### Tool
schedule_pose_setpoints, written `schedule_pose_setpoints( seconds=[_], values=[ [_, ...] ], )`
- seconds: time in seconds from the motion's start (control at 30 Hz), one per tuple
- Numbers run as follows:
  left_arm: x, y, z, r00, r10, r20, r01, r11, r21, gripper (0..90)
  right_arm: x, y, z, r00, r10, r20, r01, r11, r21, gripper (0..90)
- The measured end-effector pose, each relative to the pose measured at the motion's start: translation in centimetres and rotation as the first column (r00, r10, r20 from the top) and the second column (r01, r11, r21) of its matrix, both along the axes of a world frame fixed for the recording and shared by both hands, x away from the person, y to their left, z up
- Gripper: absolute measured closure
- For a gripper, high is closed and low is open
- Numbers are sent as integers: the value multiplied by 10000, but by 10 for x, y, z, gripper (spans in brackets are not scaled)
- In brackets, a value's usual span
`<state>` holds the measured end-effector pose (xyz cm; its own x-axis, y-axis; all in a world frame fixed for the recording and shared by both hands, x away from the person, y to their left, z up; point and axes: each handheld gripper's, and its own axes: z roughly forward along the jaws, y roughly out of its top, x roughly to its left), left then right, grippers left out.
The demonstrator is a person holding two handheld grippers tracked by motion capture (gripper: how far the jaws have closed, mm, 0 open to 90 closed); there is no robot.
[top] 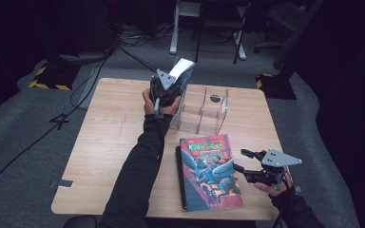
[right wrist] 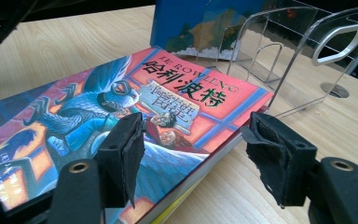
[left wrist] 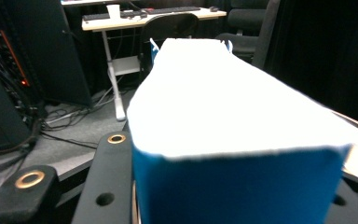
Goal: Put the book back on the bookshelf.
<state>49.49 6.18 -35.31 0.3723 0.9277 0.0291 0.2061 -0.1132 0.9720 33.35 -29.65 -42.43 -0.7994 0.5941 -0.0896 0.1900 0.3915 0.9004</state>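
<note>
You had one blue-covered book (top: 183,71) pinched upright between the jaws of your left gripper (top: 166,88), its white page edges facing up in the left gripper view, and you held it at the left end of the clear acrylic divided book rack (top: 204,111) on the pale wooden table (top: 104,142). In the right gripper view its lower edge looked down at table level beside the rack's first divider, but I could not tell whether it had fully seated in a slot.

Your right gripper (top: 242,161) rested near the right edge of the red and blue illustrated book (top: 209,171) that lay flat on a black flat item (top: 179,178); its padded fingers (right wrist: 130,149) were spread, holding nothing.

By my judgement, you were about halfway: one book nearly racked, one not yet lifted.

The count was two books, one rack with several slots that otherwise held no books, two grippers and one table.
</note>
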Motion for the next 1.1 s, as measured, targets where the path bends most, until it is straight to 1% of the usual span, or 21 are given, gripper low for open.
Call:
schedule_pose_setpoints(
  seconds=[0.07,0.1,0.2,0.27,0.4,0.47,0.53,0.6,0.63,0.77,0.8,0.9,0.93,0.97,1.1],
  values=[
    [-3,3,-1,10000,-26,7,26,9999,122,594,0,0,0,10000,-8,-9,8,10000,4,370],
    [-5,6,-2,10000,-66,-16,66,9999,114,593,-1,0,0,10000,-16,1,16,10000,-35,370],
    [-9,14,-3,9996,-191,-187,193,9998,56,592,0,0,0,10000,-13,-9,13,10000,-30,370],
    [-11,19,-4,9992,-311,-252,316,9993,181,592,0,0,0,10000,25,-23,-26,10000,-92,370],
    [-11,27,-4,9979,-460,-456,462,9989,26,591,0,1,-1,10000,25,-40,-26,9998,-182,369],
    [-10,29,-2,9972,-516,-540,530,9983,238,587,0,2,-2,10000,47,-77,-49,9997,-220,368],
    [-8,29,1,9956,-628,-700,659,9969,429,581,0,2,-2,9999,78,-101,-81,9996,-288,367],
    [-7,29,5,9947,-697,-760,741,9956,579,569,0,2,-3,9999,110,-117,-113,9994,-327,366],
    [-6,29,7,9948,-725,-719,768,9953,587,562,0,2,-3,9998,135,-133,-139,9993,-335,366],
    [-2,28,18,9921,-883,-890,947,9930,703,521,0,4,-4,9994,253,-225,-263,9988,-415,365],
    [-2,28,18,9921,-883,-890,947,9930,703,509,0,4,-4,9994,253,-225,-263,9988,-415,365],
    [3,27,21,9864,-1027,-1281,1148,9891,917,489,0,4,-5,9991,328,-270,-340,9984,-446,365],
    [4,27,22,9854,-992,-1385,1131,9889,964,480,0,4,-5,9990,339,-300,-352,9985,-427,365],
    [4,26,22,9859,-939,-1383,1084,9889,1016,481,0,4,-5,9989,367,-305,-380,9984,-430,365],
    [5,26,23,9817,-1003,-1616,1180,9876,1039,482,0,4,-5,9987,357,-353,-372,9984,-426,365]
  ],
)
